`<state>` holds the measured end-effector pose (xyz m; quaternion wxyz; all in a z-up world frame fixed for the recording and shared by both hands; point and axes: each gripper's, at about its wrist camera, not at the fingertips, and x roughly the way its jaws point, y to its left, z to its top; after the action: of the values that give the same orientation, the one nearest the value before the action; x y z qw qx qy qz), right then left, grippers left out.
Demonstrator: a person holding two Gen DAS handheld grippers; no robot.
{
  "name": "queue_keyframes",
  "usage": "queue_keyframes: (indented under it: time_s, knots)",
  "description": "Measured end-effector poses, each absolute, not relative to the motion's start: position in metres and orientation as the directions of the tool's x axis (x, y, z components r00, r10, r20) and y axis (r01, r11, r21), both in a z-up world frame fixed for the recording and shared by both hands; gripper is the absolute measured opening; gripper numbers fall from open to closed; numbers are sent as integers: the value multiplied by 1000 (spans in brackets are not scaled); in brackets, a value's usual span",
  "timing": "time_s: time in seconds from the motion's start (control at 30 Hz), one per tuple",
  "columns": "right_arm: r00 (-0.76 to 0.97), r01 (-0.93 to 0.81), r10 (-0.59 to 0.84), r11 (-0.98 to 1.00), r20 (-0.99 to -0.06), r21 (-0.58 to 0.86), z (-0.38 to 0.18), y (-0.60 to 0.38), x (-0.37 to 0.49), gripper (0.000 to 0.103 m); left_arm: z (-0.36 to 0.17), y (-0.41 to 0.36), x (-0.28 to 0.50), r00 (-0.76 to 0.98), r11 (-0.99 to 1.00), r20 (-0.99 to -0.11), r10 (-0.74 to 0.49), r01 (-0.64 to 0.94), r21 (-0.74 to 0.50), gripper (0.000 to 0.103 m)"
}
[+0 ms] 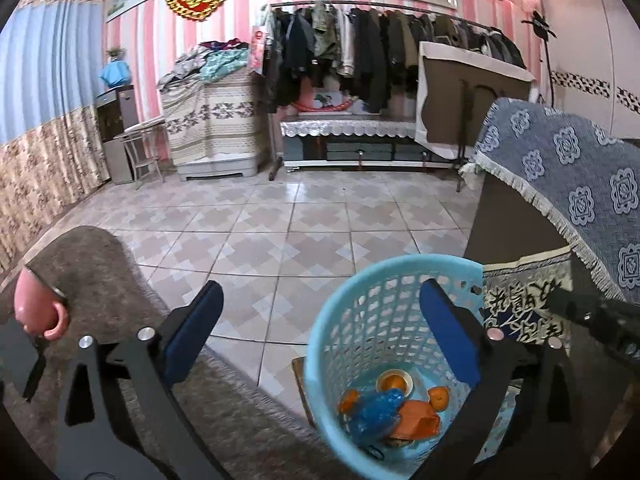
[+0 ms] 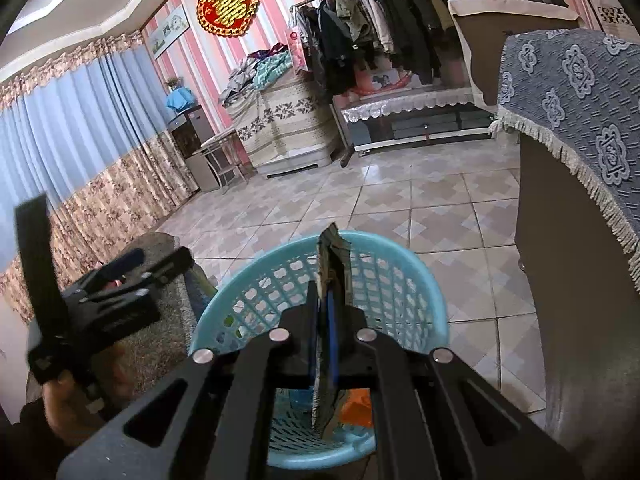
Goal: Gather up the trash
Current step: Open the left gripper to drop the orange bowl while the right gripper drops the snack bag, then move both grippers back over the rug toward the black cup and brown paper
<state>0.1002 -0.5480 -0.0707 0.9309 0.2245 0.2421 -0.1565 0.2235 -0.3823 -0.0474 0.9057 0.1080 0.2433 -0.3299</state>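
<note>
A light blue plastic basket (image 1: 372, 304) stands on the tiled floor; it also shows in the right wrist view (image 2: 416, 268). Inside lie orange peels (image 1: 438, 396), a blue bag (image 1: 374, 410) and an orange wrapper (image 1: 418, 420). My left gripper (image 1: 320, 336) is open and empty, above the table edge and the basket. My right gripper (image 2: 330, 280) is shut on a flat patterned packet (image 2: 334, 252), held edge-on right over the basket; the same packet shows at the right of the left wrist view (image 1: 524, 296). The left gripper also shows in the right wrist view (image 2: 132, 272).
A grey-brown table top (image 1: 100, 272) carries a pink cup (image 1: 38, 304) at the left. A sofa with a blue patterned cover (image 1: 572, 168) stands right of the basket. Tiled floor (image 1: 288, 216) stretches to a clothes rack (image 1: 380, 40) and cabinet.
</note>
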Motion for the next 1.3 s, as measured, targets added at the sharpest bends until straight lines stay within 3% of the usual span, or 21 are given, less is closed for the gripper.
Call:
queue_keyframes:
  time_s: [0.2, 0.27, 0.3, 0.33, 0.37, 0.47, 0.63, 1.3]
  knots:
    - [816, 421, -223, 861, -533, 284, -74, -536, 123, 6, -36, -340, 228, 695, 808, -508, -509, 589, -3, 97]
    - [806, 433, -237, 861, -543, 267, -74, -532, 128, 11, -35, -327, 228, 704, 821, -510, -494, 570, -8, 97]
    - [804, 435, -239, 861, -545, 263, -74, -531, 131, 29, -35, -321, 228, 713, 830, -508, -483, 558, -5, 97]
    - [802, 440, -249, 861, -543, 255, -73, -528, 134, 55, -33, -315, 228, 721, 836, -505, -474, 548, -3, 97]
    - [802, 442, -257, 862, -539, 248, -72, -526, 134, 64, -31, -306, 228, 730, 845, -501, -464, 534, -4, 97]
    - [790, 451, -277, 867, -547, 212, -70, -516, 138, 69, -25, -290, 229, 740, 859, -498, -451, 512, -18, 97]
    - [780, 481, -345, 864, -522, 148, -55, -499, 129, 95, -13, -261, 226, 767, 882, -481, -424, 469, -30, 97]
    - [805, 432, -352, 899, -477, 67, -10, -430, 131, 99, -1, -109, 206, 846, 966, -471, -249, 253, -57, 97]
